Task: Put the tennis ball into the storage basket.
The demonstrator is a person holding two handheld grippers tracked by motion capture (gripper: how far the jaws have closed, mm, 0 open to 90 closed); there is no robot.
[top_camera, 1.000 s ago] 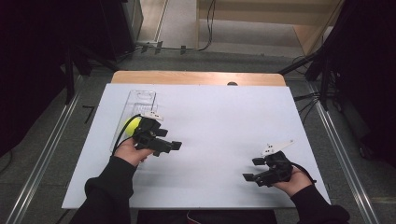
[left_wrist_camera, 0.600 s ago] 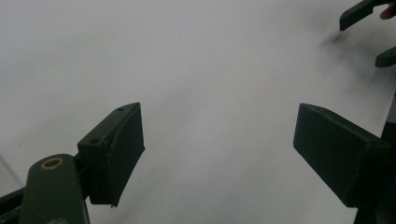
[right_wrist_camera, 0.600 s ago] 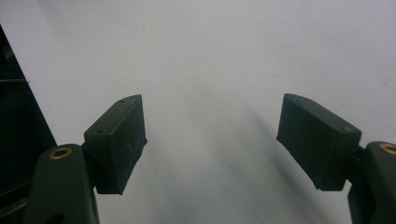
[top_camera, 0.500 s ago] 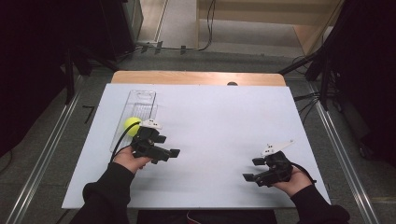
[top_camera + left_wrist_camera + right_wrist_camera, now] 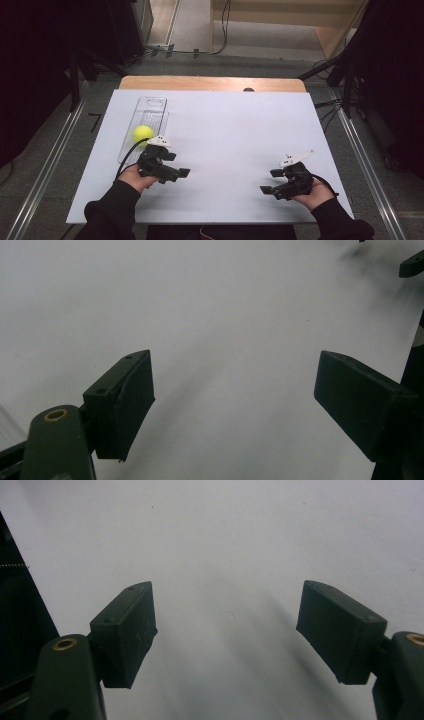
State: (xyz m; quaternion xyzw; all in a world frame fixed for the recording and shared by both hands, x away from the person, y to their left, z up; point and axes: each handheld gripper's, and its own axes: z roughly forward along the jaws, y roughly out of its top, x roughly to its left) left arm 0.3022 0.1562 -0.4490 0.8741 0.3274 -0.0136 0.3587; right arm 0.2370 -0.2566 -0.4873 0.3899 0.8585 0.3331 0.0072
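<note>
From the high view, the left gripper (image 5: 172,172) sits over the left half of the counter (image 5: 235,130), toward the near edge, its jaws pointing toward the counter's middle and holding nothing. Just beyond it, toward the far-left corner, a yellow tennis ball (image 5: 143,133) lies inside a clear plastic tray (image 5: 150,106), in the tray's nearer half, close to the gripper's grey top plate but apart from the jaws. The tray runs lengthwise from near to far along the left edge. Over by the near-right corner, the right gripper (image 5: 272,182) is held low in the person's right hand (image 5: 309,192), jaws also aimed inward, well apart from ball and tray. The left gripper view adds what the high view cannot settle: the left gripper (image 5: 235,400) has its two black pads spread wide with bare white counter between them, and a dark tip of the other gripper peeks in at the top right. The right gripper view shows the right gripper (image 5: 225,630) likewise spread wide over plain counter, with a dark strip at the left that is likely the counter's edge.
</note>
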